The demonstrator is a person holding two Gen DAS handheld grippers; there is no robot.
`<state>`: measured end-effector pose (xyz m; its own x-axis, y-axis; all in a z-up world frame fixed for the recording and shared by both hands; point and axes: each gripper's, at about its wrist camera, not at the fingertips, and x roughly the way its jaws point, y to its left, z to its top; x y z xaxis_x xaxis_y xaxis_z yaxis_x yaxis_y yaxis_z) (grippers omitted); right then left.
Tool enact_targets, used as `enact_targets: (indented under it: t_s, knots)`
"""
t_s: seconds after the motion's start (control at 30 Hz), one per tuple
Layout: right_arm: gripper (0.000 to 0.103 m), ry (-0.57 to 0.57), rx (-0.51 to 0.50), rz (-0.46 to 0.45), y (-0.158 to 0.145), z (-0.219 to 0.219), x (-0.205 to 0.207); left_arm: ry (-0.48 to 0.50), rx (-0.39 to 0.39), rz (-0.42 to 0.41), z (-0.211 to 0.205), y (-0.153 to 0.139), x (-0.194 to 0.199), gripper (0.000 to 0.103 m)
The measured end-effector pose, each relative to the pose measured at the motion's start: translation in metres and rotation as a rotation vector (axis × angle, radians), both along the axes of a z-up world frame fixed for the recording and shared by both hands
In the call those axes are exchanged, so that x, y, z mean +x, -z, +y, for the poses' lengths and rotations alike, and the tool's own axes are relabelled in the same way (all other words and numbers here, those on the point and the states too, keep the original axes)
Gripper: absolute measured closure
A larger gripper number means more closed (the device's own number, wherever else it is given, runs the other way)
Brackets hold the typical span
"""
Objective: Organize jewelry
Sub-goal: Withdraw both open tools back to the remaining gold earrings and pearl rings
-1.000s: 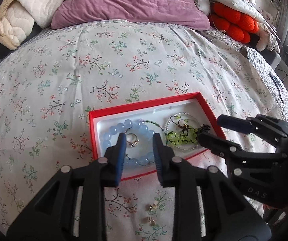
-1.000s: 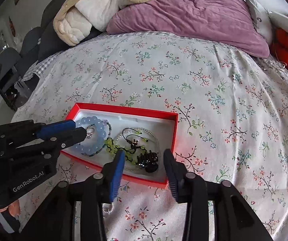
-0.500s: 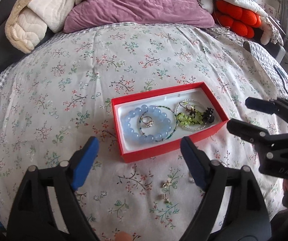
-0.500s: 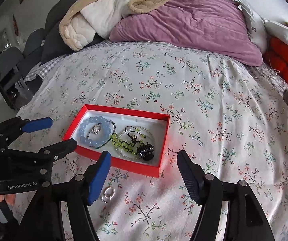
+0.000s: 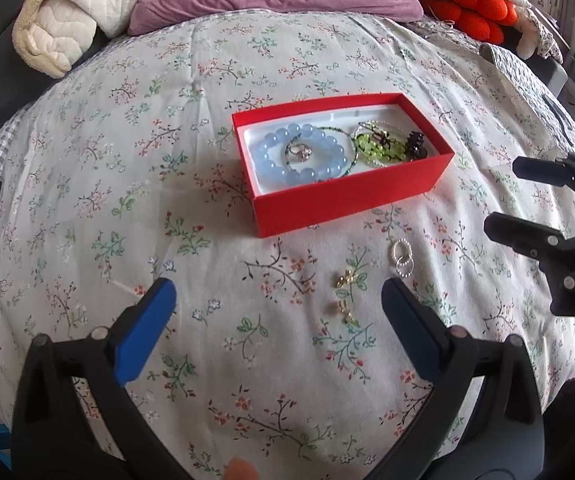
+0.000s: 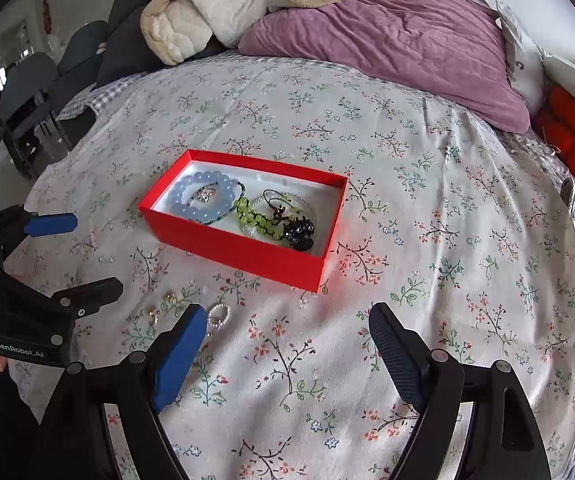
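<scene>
At one o'clock from the left gripper point(image 5: 277, 328), nearer than the right gripper point(image 6: 283, 344), lie gold earrings point(image 5: 345, 292); both grippers gape empty.

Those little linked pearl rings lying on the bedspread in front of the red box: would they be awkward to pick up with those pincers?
Probably fiddly. The pearl rings are thin and lie flat on the soft bedspread, so fingertips may press into fabric before catching them. Being two linked loops, one would likely dangle and swing once lifted. The small rounded beads look slippery, so they might slide out of a loose pinch.

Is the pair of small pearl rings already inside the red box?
No, the pearl rings lie on the floral bedspread in front of the red box, beside the gold earrings.
</scene>
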<state>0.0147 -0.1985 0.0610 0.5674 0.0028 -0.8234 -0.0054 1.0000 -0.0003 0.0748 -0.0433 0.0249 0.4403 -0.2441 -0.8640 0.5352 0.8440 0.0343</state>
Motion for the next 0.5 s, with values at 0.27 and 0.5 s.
enact_targets:
  t_s: [0.27,0.5]
  knots:
    - [0.017,-0.048,-0.022,0.054,0.018,0.009,-0.014,-0.001,0.014,0.053,0.019,0.016,-0.008,0.001]
    - [0.017,-0.075,-0.04,0.1,0.034,0.017,-0.019,0.008,0.05,0.087,0.027,0.033,-0.016,0.001]
